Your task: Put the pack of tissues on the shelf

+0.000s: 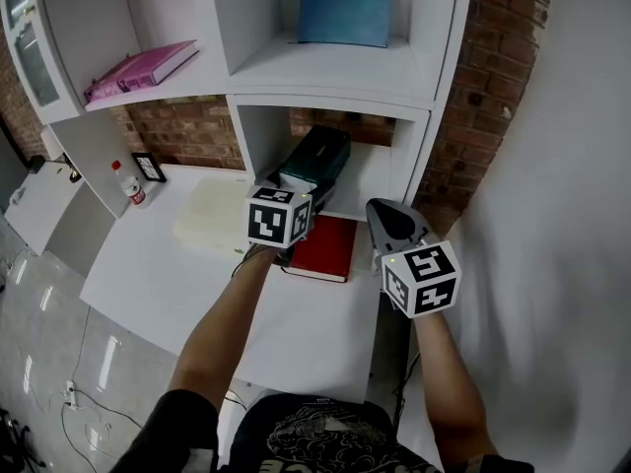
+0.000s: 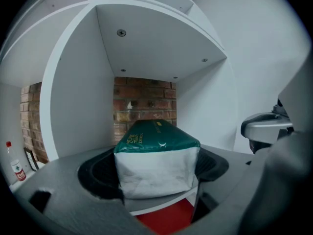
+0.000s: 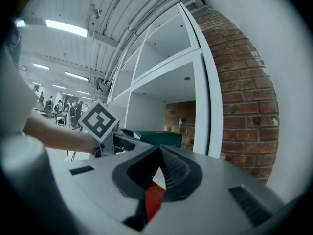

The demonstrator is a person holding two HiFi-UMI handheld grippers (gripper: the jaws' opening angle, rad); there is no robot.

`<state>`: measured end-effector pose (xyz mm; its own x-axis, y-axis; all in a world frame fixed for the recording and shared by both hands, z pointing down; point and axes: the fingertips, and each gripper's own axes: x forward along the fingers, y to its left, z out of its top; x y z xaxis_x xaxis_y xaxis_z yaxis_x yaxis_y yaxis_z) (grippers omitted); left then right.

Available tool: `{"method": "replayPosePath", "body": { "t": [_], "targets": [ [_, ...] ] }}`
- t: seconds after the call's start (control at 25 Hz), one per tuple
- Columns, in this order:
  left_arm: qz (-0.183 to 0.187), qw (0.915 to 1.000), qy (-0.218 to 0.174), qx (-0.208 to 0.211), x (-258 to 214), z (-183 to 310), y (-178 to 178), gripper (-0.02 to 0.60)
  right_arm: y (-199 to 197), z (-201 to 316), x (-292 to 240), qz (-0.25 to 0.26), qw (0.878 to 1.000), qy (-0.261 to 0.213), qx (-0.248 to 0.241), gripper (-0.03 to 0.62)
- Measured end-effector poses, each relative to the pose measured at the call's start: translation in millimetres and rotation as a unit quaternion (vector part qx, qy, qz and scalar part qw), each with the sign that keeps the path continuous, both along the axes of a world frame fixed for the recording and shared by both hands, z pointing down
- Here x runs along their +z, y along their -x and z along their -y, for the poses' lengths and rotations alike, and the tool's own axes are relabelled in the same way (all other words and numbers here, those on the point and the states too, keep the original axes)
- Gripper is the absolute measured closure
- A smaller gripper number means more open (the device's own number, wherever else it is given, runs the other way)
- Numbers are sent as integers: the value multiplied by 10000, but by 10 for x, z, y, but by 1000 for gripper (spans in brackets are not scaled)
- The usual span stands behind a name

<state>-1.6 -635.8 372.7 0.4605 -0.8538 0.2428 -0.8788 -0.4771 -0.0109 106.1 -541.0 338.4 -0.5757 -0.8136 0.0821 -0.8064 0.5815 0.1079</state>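
Left tool (image 2: 156,180) clamps the green pack of tissues (image 2: 155,146), its far end inside the lower shelf compartment (image 2: 78,106), above a red book (image 1: 320,249). Right tool (image 3: 157,160): jaws together, empty.

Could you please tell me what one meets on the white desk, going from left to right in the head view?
small bottle → black frame → pale pad → red book → right gripper, hovering past the book's right edge.
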Motion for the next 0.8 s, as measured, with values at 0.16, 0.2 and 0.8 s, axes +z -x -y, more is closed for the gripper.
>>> {"method": "replayPosePath", "body": {
  "t": [0.16,0.2,0.8],
  "targets": [
    [1,10000,49,86,2,15,-9,133,-17,-2,-5,18,10000,-10,19,591],
    [7,9999,61,99,3,13,-8,131,-12,0,-7,24,10000,-13,16,591],
    [100,9999,131,-16,54,-106,38,106,-20,-48,13,86,9999,71,14,591]
  ]
}}
